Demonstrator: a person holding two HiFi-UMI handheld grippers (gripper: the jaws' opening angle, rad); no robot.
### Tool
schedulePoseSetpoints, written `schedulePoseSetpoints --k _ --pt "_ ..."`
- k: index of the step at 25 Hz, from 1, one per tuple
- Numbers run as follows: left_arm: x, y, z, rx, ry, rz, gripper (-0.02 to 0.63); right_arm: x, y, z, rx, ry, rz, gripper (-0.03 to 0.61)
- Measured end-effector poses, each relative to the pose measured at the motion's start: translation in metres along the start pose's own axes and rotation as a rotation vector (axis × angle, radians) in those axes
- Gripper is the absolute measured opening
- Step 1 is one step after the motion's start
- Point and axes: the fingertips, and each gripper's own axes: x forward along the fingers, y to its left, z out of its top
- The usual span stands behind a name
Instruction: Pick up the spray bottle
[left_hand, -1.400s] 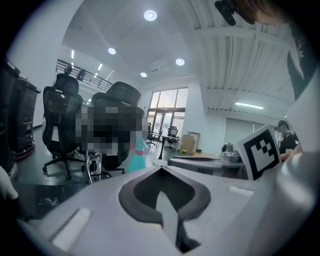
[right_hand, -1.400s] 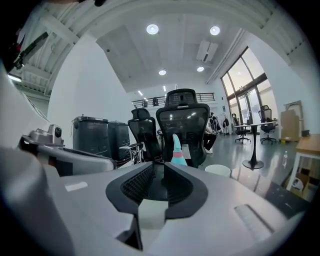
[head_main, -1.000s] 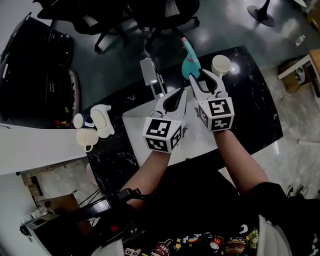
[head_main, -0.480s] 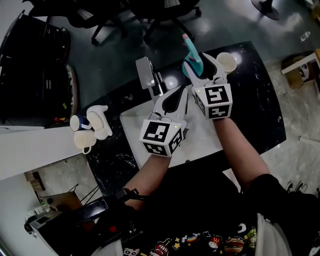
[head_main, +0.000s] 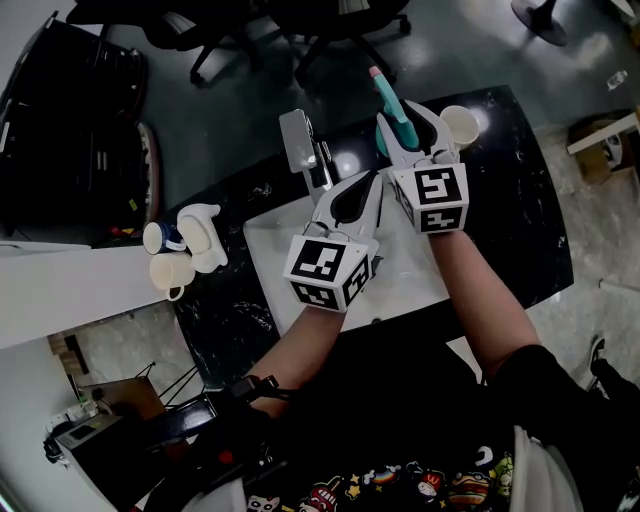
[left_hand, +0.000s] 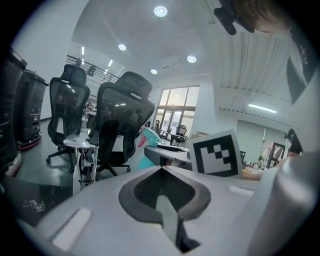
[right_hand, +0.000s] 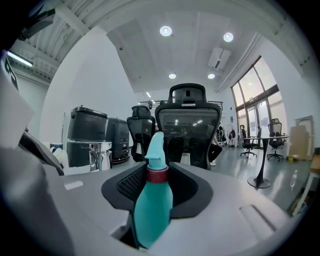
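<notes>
The teal spray bottle (head_main: 386, 104), with its red collar and pink-tipped nozzle, stands at the far edge of the black table (head_main: 500, 210). My right gripper (head_main: 408, 122) is shut on it. In the right gripper view the bottle's body (right_hand: 152, 202) sits squeezed between both jaws, with the nozzle rising above them. My left gripper (head_main: 366, 186) hovers over the white mat (head_main: 272, 252), just left of the right one. It is shut with nothing in it. In the left gripper view the closed tips (left_hand: 162, 169) point towards the bottle (left_hand: 149, 142).
A white cup (head_main: 460, 122) stands just right of the bottle. A shiny metal holder (head_main: 298, 142) is to its left. At the table's left end are a white pitcher (head_main: 202, 232) and two mugs (head_main: 165, 272). Office chairs (head_main: 330, 25) stand beyond the table.
My right gripper has moved forward over the bottle, which stood just ahead of its tips, and its jaws have closed on the bottle's body. The left gripper has barely moved.
</notes>
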Motion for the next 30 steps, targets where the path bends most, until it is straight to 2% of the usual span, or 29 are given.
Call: schedulePoseSetpoints --k 7,16,30 --pt "-0.009 -0.012 0.006 0.021 -0.006 -0.014 0.000 -0.034 0.000 0.021 0.015 -0.036 -0.017 0.155" --pt "-0.037 -0.042 0.022 0.041 -0.051 -0.062 0.000 -0.109 0.009 0.053 0.023 -0.086 -0.075 0.155" --pt "-0.101 -0.061 0.025 0.077 -0.083 -0.172 0.000 -0.217 0.071 0.055 0.058 -0.076 -0.168 0.155"
